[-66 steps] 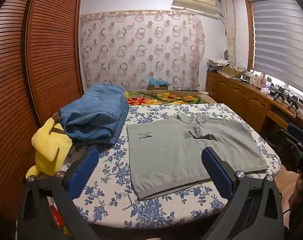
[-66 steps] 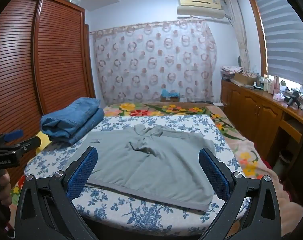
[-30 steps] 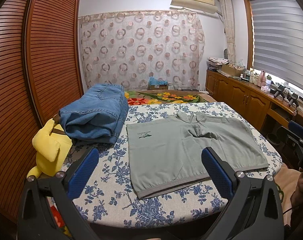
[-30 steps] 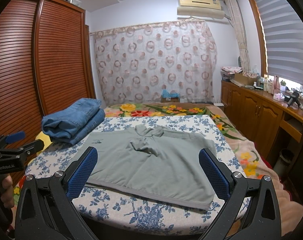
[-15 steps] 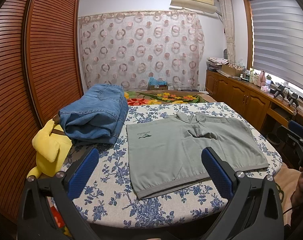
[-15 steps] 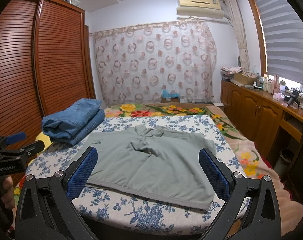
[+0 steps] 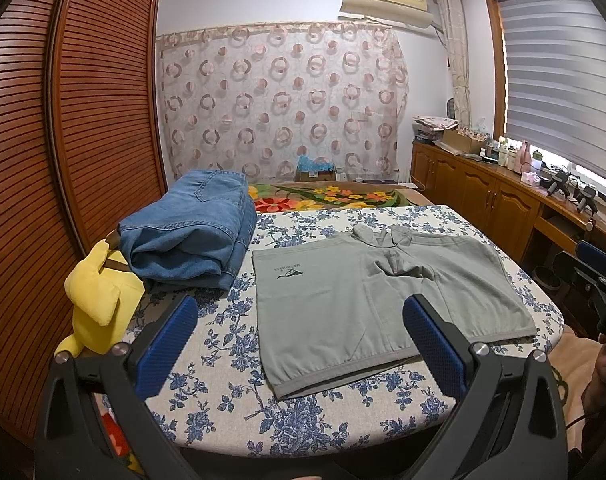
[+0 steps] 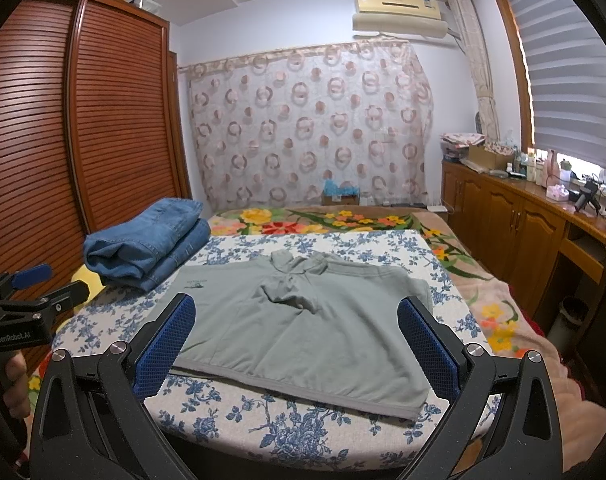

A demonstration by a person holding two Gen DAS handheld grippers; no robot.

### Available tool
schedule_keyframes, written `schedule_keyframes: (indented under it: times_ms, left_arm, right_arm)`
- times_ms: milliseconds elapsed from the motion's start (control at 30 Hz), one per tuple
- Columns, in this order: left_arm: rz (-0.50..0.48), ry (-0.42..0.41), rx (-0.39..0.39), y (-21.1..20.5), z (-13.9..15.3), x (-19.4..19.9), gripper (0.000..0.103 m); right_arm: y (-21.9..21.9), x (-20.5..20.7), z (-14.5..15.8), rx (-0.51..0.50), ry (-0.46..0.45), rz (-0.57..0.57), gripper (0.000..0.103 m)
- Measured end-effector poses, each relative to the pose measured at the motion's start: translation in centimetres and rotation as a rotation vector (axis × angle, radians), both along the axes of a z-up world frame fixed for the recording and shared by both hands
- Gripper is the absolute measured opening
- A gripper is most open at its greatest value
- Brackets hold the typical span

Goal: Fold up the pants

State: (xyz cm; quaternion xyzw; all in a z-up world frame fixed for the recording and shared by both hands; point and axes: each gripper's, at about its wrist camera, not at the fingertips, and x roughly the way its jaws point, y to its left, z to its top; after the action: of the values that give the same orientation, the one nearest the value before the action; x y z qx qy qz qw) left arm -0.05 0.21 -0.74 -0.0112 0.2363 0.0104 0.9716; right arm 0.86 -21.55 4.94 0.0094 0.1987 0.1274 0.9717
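Grey-green shorts (image 7: 383, 292) lie spread flat on the blue-flowered table (image 7: 231, 360), waistband toward me, with a bunched crease at the crotch. They also show in the right wrist view (image 8: 303, 320). My left gripper (image 7: 299, 320) is open and empty, held above the table's near edge, left of the shorts' middle. My right gripper (image 8: 297, 320) is open and empty, held before the waistband. Each gripper appears at the edge of the other's view, the left one (image 8: 27, 292) and the right one (image 7: 595, 268).
Folded blue jeans (image 7: 191, 232) sit stacked at the table's back left. A yellow plush toy (image 7: 99, 300) hangs off the left edge. A slatted wooden wardrobe (image 7: 63, 140) stands at left, wooden cabinets (image 7: 483, 196) at right, a floral bed (image 8: 343, 216) behind.
Both grippers have stayed open and nearly still. The shorts and jeans have not moved.
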Motion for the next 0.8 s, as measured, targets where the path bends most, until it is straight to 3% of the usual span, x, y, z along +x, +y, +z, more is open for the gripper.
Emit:
schedule_keyframes:
  times_ms: [800]
  left_arm:
    - [-0.001,0.002,0.002,-0.11,-0.02,0.0,0.103]
  right_arm:
    - [-0.16,0.07,-0.08,0.001,0.001,0.0,0.103]
